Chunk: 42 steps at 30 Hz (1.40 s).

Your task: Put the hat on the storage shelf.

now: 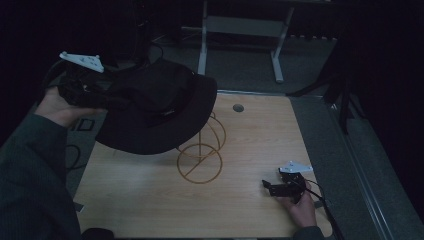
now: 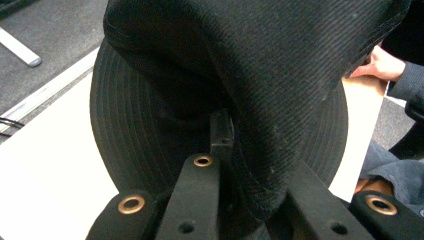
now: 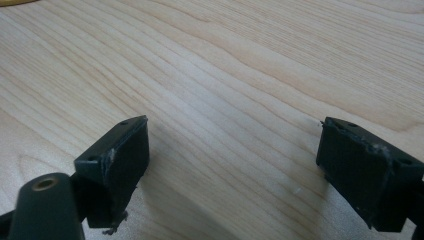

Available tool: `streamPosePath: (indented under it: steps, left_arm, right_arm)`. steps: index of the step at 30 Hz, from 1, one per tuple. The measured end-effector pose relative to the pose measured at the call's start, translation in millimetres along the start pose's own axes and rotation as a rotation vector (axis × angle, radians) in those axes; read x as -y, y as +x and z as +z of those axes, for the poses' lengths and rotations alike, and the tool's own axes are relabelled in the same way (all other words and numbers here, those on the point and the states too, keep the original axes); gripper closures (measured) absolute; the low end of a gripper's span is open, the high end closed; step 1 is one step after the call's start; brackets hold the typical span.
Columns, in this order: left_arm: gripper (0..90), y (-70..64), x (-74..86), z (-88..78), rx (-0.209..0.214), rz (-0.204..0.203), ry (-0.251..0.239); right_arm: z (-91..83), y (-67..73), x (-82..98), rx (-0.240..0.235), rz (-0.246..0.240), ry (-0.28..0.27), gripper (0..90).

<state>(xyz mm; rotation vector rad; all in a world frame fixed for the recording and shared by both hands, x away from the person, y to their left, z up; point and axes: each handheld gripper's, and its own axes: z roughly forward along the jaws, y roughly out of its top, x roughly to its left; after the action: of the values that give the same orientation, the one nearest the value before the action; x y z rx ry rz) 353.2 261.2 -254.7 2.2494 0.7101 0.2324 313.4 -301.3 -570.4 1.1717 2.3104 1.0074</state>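
The black hat (image 1: pixel 157 107) was held above the gold wire stand (image 1: pixel 201 150), its fabric pinched in the closed left gripper (image 1: pixel 102 97). The step in hand appeared to be hanging it; next, the crown likely needed lowering over the stand's top. The right gripper (image 1: pixel 272 187), right of the stand, rested open and empty. No writing could be read.

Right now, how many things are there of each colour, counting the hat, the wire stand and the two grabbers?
Black: 3, the hat, the left gripper shut on it, and the right gripper resting open on the table.
Gold: 1, the wire stand.
Total: 4.
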Motion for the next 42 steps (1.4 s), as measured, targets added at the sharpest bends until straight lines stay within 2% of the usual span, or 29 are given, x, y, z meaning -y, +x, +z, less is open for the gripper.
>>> streamPosePath:
  steps: [12, 26, 39, 42]
  left_arm:
    - [88.0, -7.2, -16.7, 17.1, 0.033, 0.033, 0.052]
    - [87.8, -14.6, -28.5, 37.0, 0.056, 0.047, 0.073]
    - [87.5, -24.6, -37.7, 58.6, 0.083, 0.087, 0.104]
    - [87.3, -26.4, -39.5, 63.1, 0.087, 0.086, 0.107]
  right_arm:
    - [0.0, 0.0, 0.0, -0.001, 0.0, 0.0, 13.5]
    - [-0.1, 0.1, 0.0, 0.0, 0.001, 0.0, 13.5]
    - [0.0, 0.1, 0.0, 0.0, 0.001, 0.0, 13.5]
    - [-0.1, 0.0, 0.0, 0.0, 0.0, 0.0, 13.5]
